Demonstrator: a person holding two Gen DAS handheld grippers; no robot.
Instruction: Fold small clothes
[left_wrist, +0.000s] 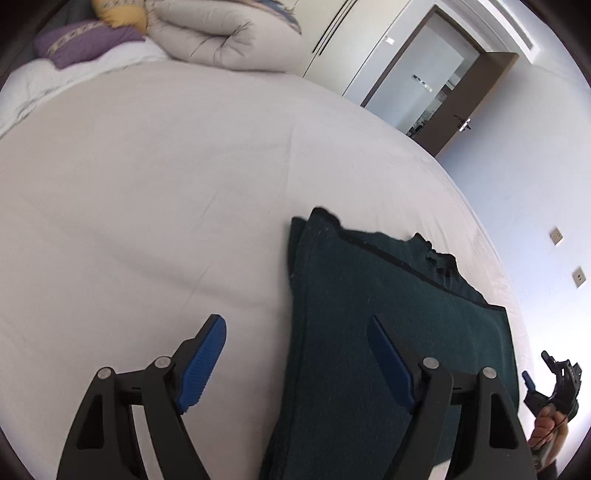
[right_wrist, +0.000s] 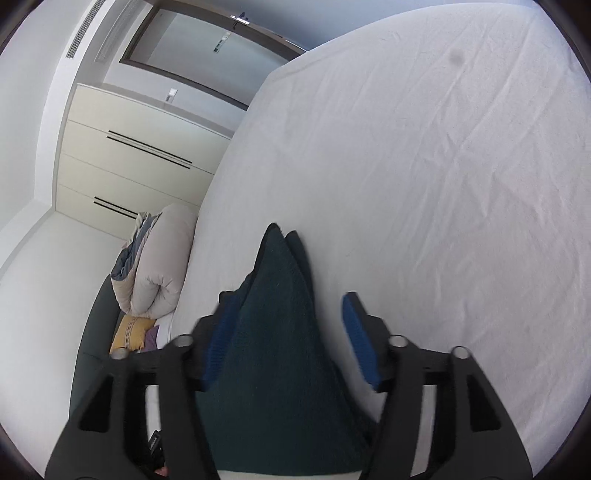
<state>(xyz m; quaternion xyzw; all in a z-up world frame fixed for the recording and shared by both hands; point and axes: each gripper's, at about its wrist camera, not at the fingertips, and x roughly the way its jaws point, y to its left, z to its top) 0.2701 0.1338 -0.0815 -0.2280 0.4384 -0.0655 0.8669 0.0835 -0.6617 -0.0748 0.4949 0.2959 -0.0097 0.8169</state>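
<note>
- Bed (left_wrist: 147, 177): one, covered by a white fitted sheet, creased; it carries every item below. No brand, label or legible writing shows in either view.
- Wardrobe (right_wrist: 122, 155): one, cream-fronted, with dark bar handles, beside the bed's far side.
- Door (left_wrist: 476, 107): one, dark brown, standing open next to the wardrobe.
- Duvet (left_wrist: 218, 40): one, beige, rolled, lying at the head end of the bed.
- Dark green knitted garment (left_wrist: 388, 314): one, folded into a flat oblong with layered edges showing at its far end; it lies on the sheet near the side edge of the bed, directly ahead of both grippers.
- Pillows: two, one purple (left_wrist: 85, 46) and one yellow (left_wrist: 118, 13), both beside the duvet.
- Left gripper (left_wrist: 295, 354): jaws spread wide, nothing clamped; one blue pad (left_wrist: 201, 363) over bare sheet, the other over the garment, whose long edge runs between them.
- Right gripper (right_wrist: 286, 339): jaws parted, holding nothing; the garment's end sits between the pads, clear of the pad over the sheet; contact at the other pad cannot be judged. In the left wrist view a hand (left_wrist: 546, 428) grips its handle.
</note>
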